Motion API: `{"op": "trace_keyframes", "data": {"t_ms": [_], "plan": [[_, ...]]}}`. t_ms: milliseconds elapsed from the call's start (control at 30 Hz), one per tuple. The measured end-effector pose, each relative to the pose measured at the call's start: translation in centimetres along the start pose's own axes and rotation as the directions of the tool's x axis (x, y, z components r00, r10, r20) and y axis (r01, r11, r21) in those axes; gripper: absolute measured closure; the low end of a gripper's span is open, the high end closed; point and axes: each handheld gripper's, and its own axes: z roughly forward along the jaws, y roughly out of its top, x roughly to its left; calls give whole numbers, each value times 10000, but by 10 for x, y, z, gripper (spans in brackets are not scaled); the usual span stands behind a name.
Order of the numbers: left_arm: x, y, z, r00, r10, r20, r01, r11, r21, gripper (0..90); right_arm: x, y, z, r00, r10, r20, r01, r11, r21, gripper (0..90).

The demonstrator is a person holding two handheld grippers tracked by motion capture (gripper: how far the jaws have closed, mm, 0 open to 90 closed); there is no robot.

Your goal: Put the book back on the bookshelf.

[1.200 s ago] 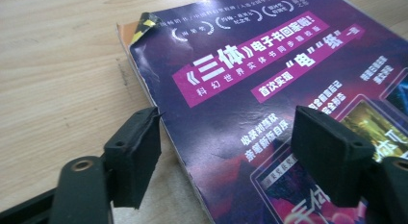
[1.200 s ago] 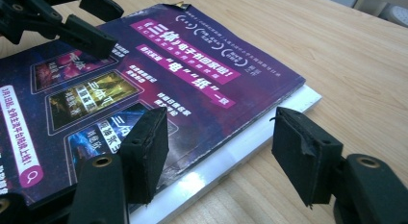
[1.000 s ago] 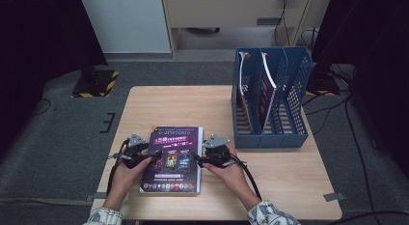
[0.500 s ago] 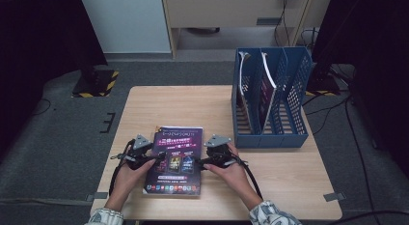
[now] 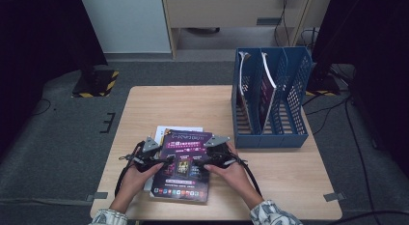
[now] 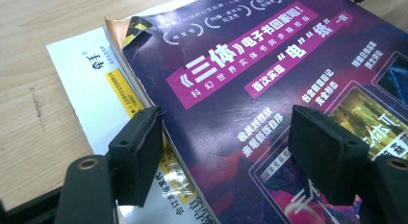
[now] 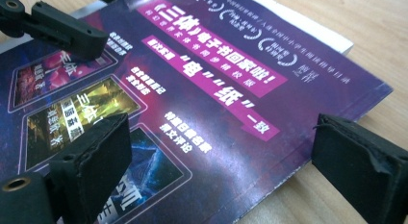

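The right gripper [image 7: 221, 166] has just been opening its jaws; they stand wide, straddling the purple book's [image 5: 183, 163] edge without pinching. The left gripper [image 6: 231, 152] is apart too, over the other edge. The book lies low in the frame on a white booklet [image 6: 91, 84]. Next, I think, both must squeeze and lift. Both hands lie low and flat.

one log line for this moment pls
left tongs: open, astride purple book left edge | right tongs: just opened, astride right edge | file rack: two books

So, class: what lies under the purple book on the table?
Under the purple book lies a white booklet, its far and left edges sticking out. The rest of it is covered.
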Motion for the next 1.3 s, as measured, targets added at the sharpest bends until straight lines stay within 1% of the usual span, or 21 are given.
{"op": "trace_keyframes", "data": {"t_ms": [33,67,133,167,200,233,300,400,500,600,733,800,833,900,933,1067,1100,1133,1200,1267,1300], "plan": [[0,0,0,10000,-66,8,66,10000,-9,281,-1,-1,0,10000,6,-17,-6,10000,-26,69],[1,-1,0,9998,-219,44,219,9998,-18,279,-1,-1,0,9999,51,-90,-52,10000,-12,66],[2,-2,1,9994,-345,18,345,9994,-43,264,-4,-1,-1,9998,205,-83,-204,9998,27,63],[2,-2,1,9994,-344,8,344,9994,-47,257,-5,-1,-1,9996,250,-93,-250,9997,47,63],[2,-2,0,9995,-318,-3,318,9995,-39,256,-6,-2,0,9998,216,-38,-215,9997,71,64],[1,-2,0,9995,-303,-19,303,9995,-57,256,-8,-3,1,9995,322,-23,-322,9994,150,60],[0,-2,0,9997,-229,-81,229,9997,-74,256,-11,-4,1,9988,460,-152,-457,9988,185,57],[0,-1,0,9998,-78,-208,77,10000,-31,244,-14,-6,1,9981,586,-167,-583,9982,139,52],[-2,-1,0,9993,46,-369,-49,10000,-79,222,-16,-7,2,9965,764,-347,-759,9970,166,44],[-4,-1,-1,9979,305,-578,-309,9995,-48,210,-19,-8,3,9948,899,-481,-890,9958,223,35],[-4,-1,-3,9969,374,-687,-372,9993,39,188,-21,-8,4,9930,1014,-605,-1000,9947,256,30],[-4,0,-3,9982,233,-555,-232,9997,35,181,-21,-8,5,9915,1137,-635,-1126,9934,217,29],[-4,0,-4,9987,147,-491,-149,9999,-37,179,-22,-8,6,9911,1144,-680,-1133,9934,196,28],[-4,2,-5,9993,-61,-358,53,9998,-210,175,-23,-9,6,9884,1311,-764,-1297,9913,229,27],[-5,3,-5,9994,-93,-344,83,9996,-286,175,-23,-9,6,9878,1344,-792,-1330,9909,226,27],[-7,2,-3,9997,102,-233,-103,9999,-46,186,-23,-9,7,9866,1404,-833,-1390,9900,229,35],[-7,1,-3,9998,140,-160,-140,9999,-25,189,-24,-9,7,9853,1471,-868,-1452,9890,276,34],[-8,1,-2,9999,159,-53,-159,9998,-118,202,-24,-10,7,9846,1498,-906,-1477,9886,291,35],[-8,1,-3,9998,200,-76,-201,9998,-89,216,-26,-10,8,9832,1486,-1057,-1467,9888,263,30],[-8,0,-2,9997,221,-74,-221,9997,63,217,-27,-11,9,9791,1675,-1152,-1652,9858,287,28],[-8,0,-2,9996,253,-91,-252,9996,136,219,-27,-11,9,9795,1640,-1170,-1617,9864,286,29]]}}
